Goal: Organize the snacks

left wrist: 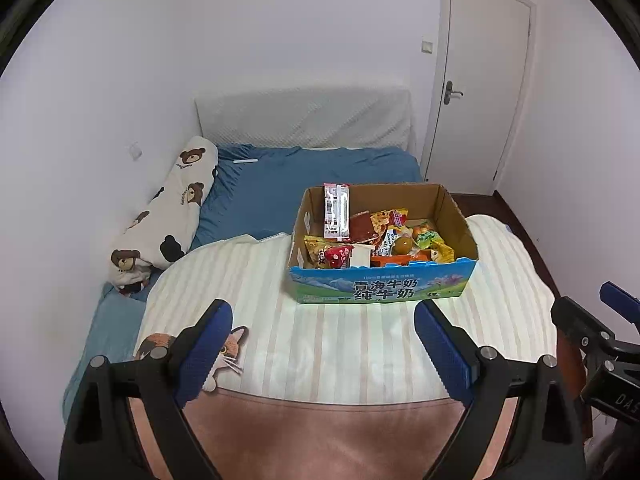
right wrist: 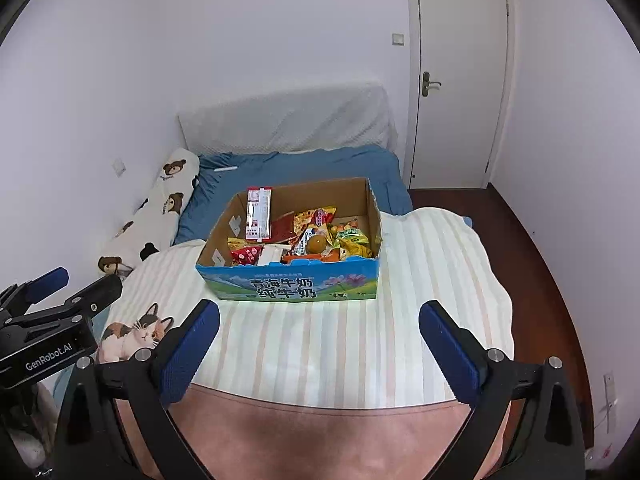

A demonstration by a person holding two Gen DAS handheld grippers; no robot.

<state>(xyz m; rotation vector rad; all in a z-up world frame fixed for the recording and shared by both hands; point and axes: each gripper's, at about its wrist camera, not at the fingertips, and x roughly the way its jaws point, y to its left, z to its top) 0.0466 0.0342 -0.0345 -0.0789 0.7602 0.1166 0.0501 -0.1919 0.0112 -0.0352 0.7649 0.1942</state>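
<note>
A cardboard milk carton box [left wrist: 384, 286] printed "青海牛奶 纯牛奶" sits on the striped blanket [left wrist: 340, 344] on the bed, at 12 o'clock from both grippers, full of snack packets [left wrist: 380, 240]. Left gripper [left wrist: 323, 344] and right gripper [right wrist: 319, 344] fingers spread wide, holding nothing; the left's body reads "GenRobot.AI".

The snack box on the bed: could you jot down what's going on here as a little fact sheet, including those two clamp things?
place: a bedroom, on a bed with a striped blanket
box: open cardboard milk carton, standing on the blanket
contents: mixed snack packets, loosely piled; a tall pink-and-white pack leans upright at the back left
left gripper: open, empty, short of the box
right gripper: open, empty, short of the box
nearby: bear-print pillow along the wall; closed door behind
progress: nothing picked up yet
</note>
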